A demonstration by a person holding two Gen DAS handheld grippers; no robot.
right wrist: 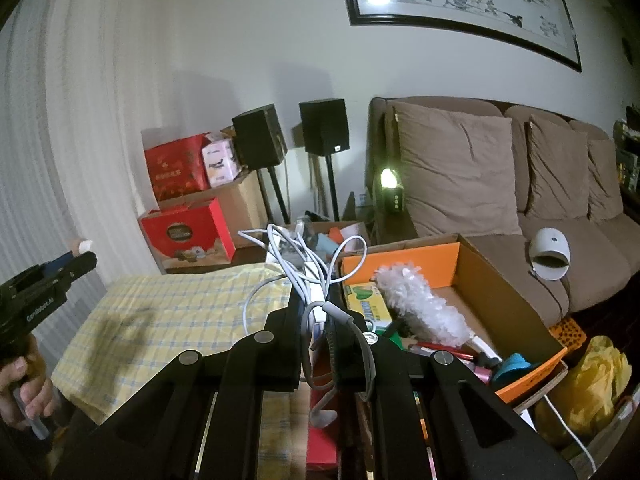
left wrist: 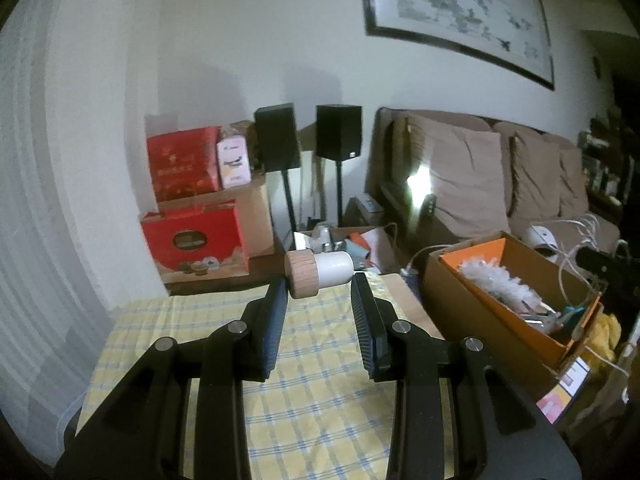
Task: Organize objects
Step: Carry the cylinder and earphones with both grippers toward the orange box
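My left claw (left wrist: 319, 280) grips a small white bottle with a wooden cap (left wrist: 318, 274) sideways between its fingertips, held in the air above a table covered by a yellow checked cloth (left wrist: 312, 380). My right claw (right wrist: 320, 312) is clamped shut on a tangle of white charging cables (right wrist: 304, 264) with a small white adapter among them, lifted just left of an open cardboard box with an orange lining (right wrist: 516, 300).

Inside that box already lie a fluffy white duster (right wrist: 424, 308), a green and yellow packet (right wrist: 366, 300) and a few small items I cannot make out. The cloth itself looks bare.

I judge the tidying well advanced: both items in my claws still need a place, most likely the box. A white domed gadget (right wrist: 550, 254) sits on the brown sofa (right wrist: 500, 184) behind, perhaps still to collect.
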